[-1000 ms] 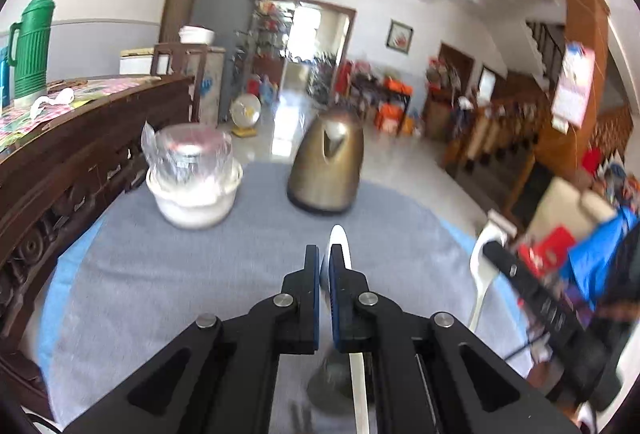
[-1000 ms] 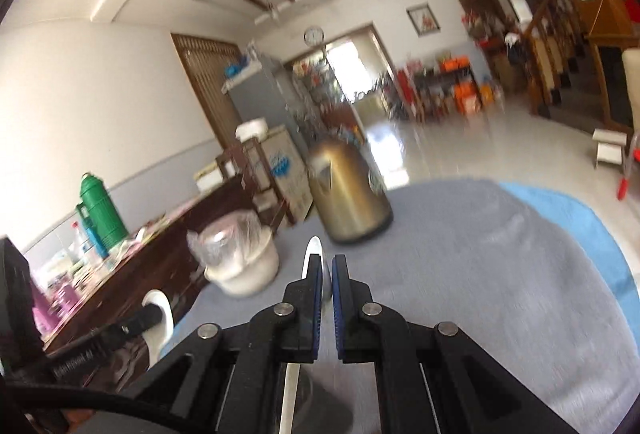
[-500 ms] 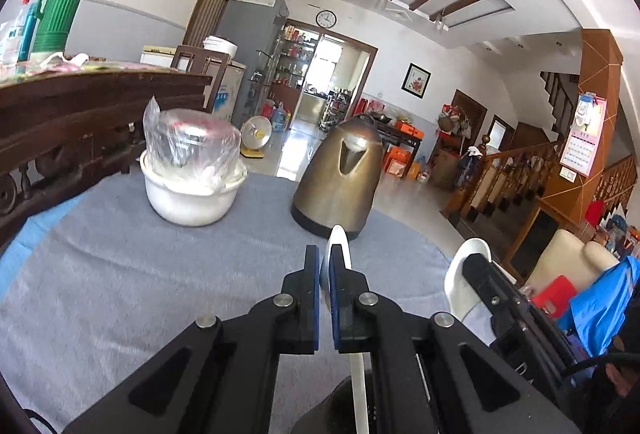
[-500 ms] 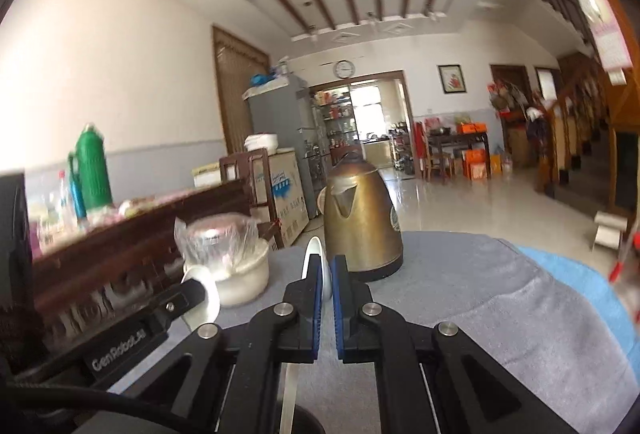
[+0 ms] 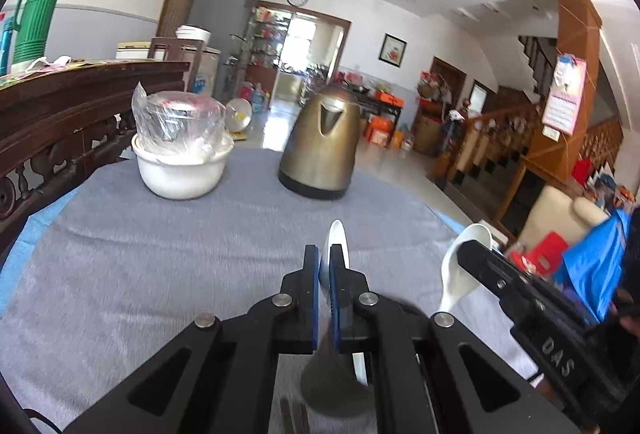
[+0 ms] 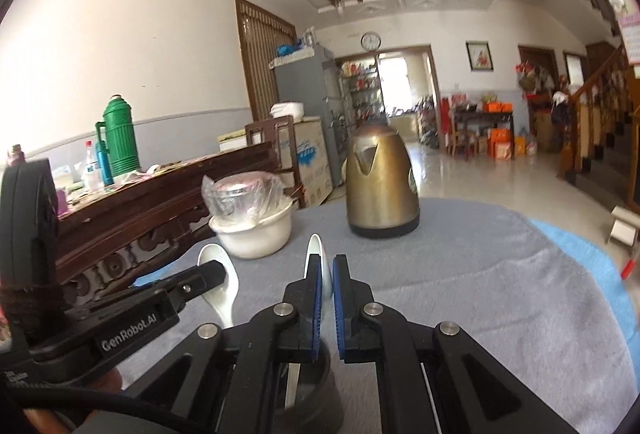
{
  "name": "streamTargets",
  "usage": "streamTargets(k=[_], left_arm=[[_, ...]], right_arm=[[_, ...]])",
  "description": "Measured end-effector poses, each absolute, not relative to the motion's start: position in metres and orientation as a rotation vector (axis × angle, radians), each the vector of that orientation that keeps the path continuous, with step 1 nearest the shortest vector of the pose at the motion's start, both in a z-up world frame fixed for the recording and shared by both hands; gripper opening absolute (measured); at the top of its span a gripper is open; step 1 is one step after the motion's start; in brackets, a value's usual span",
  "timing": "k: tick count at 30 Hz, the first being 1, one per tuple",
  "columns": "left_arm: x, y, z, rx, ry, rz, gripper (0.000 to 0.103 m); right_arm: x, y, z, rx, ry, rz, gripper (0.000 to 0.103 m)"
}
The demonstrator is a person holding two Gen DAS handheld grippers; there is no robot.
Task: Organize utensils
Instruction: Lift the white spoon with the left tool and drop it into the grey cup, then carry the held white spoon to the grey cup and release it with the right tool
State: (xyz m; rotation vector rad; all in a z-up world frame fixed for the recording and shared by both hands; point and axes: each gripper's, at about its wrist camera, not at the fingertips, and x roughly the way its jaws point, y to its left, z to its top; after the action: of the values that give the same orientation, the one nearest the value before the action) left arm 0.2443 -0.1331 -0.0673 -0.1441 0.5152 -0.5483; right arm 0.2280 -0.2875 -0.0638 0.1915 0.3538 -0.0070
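White spoons: left gripper (image 5: 325, 266) clamps one spoon (image 5: 335, 240), right gripper (image 6: 327, 276) another spoon (image 6: 316, 260), both above a dark cup (image 5: 334, 390) on the near grey cloth (image 5: 160, 258); kettle (image 5: 320, 143) far.

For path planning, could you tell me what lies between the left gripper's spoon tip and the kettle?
Only bare grey cloth lies between the spoon and the kettle, as the left wrist view shows.
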Motion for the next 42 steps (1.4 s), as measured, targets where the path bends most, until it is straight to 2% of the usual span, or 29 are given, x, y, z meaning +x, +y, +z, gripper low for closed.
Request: streamTargets(k=[3, 4, 5, 6, 7, 8, 10, 12, 15, 20, 22, 26, 35, 42], left_arm=[[0.23, -0.128, -0.068, -0.108, 0.537, -0.563, 0.008], [0.225, -0.125, -0.069, -0.104, 0.541, -0.565, 0.013], [0.218, -0.121, -0.068, -0.101, 0.543, -0.565, 0.025], [0.213, -0.119, -0.068, -0.1, 0.542, -0.564, 0.032], [0.207, -0.116, -0.069, -0.098, 0.539, -0.558, 0.043], [0.203, -0.113, -0.069, -0.094, 0.538, -0.554, 0.048], [0.194, -0.108, -0.071, -0.079, 0.547, -0.544, 0.049], [0.187, -0.103, -0.074, -0.059, 0.564, -0.529, 0.053], [0.182, -0.093, -0.083, -0.061, 0.588, -0.496, 0.053], [0.183, -0.077, -0.103, -0.093, 0.64, -0.428, 0.057], [0.185, -0.072, -0.112, -0.12, 0.659, -0.408, 0.057], [0.185, -0.064, -0.125, -0.151, 0.634, -0.364, 0.057], [0.181, -0.073, -0.134, -0.13, 0.593, -0.299, 0.057], [0.189, -0.077, -0.139, -0.111, 0.64, -0.278, 0.057]], right_arm=[[0.221, -0.294, -0.065, 0.245, 0.415, 0.009, 0.01], [0.217, -0.296, -0.065, 0.264, 0.423, 0.014, 0.012], [0.211, -0.298, -0.065, 0.289, 0.423, 0.02, 0.013], [0.205, -0.302, -0.065, 0.313, 0.418, 0.027, 0.017], [0.201, -0.304, -0.065, 0.332, 0.415, 0.036, 0.026], [0.197, -0.306, -0.065, 0.356, 0.415, 0.042, 0.032], [0.188, -0.31, -0.065, 0.385, 0.402, 0.038, 0.061], [0.175, -0.312, -0.063, 0.39, 0.36, 0.01, 0.061], [0.164, -0.319, -0.071, 0.389, 0.358, -0.027, 0.061], [0.16, -0.346, -0.111, 0.482, 0.441, -0.057, 0.058], [0.16, -0.359, -0.13, 0.56, 0.476, -0.046, 0.052], [0.158, -0.374, -0.158, 0.64, 0.502, -0.062, 0.052], [0.159, -0.378, -0.159, 0.644, 0.482, -0.031, 0.051], [0.166, -0.386, -0.167, 0.71, 0.518, -0.01, 0.051]])
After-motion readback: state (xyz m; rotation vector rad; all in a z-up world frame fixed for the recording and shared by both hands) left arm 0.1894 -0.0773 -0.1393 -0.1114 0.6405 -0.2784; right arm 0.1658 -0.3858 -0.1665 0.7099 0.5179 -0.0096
